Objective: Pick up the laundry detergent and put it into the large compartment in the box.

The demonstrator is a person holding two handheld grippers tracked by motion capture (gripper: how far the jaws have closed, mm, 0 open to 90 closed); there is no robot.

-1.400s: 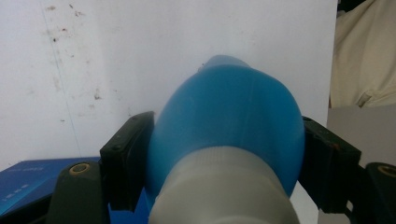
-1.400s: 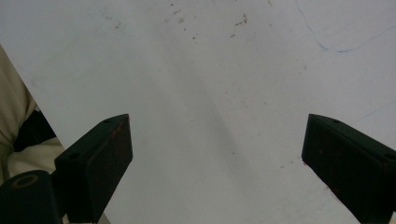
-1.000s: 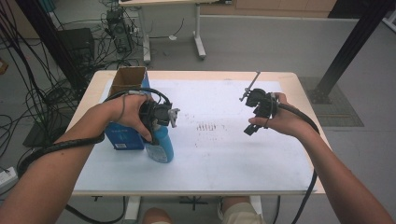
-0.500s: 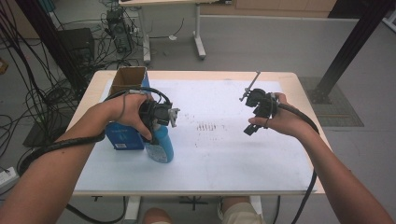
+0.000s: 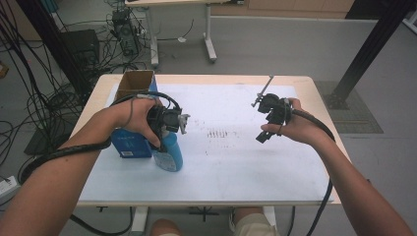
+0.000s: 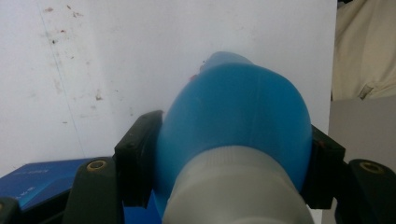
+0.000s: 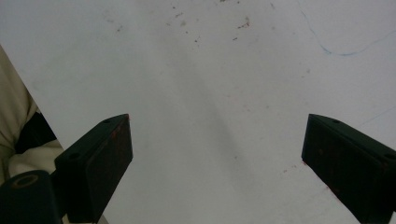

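Note:
A blue bottle (image 5: 168,153) with a white neck stands on the white sheet (image 5: 236,167), next to a blue box (image 5: 129,143). My left gripper (image 5: 169,124) is shut on it near the top. In the left gripper view both black pads (image 6: 140,154) press the sides of the blue bottle (image 6: 238,112). My right gripper (image 5: 263,133) is held above the right part of the sheet, apart from the bottle. Its jaws stand wide in the right gripper view, open (image 7: 217,140), with only bare sheet between them.
The blue box has an open brown top (image 5: 135,81) and stands at the table's (image 5: 307,88) left side. Its corner (image 6: 37,179) shows beside the left jaw. Faint dark marks (image 5: 221,133) dot the sheet's middle. Cables and table legs lie on the floor beyond.

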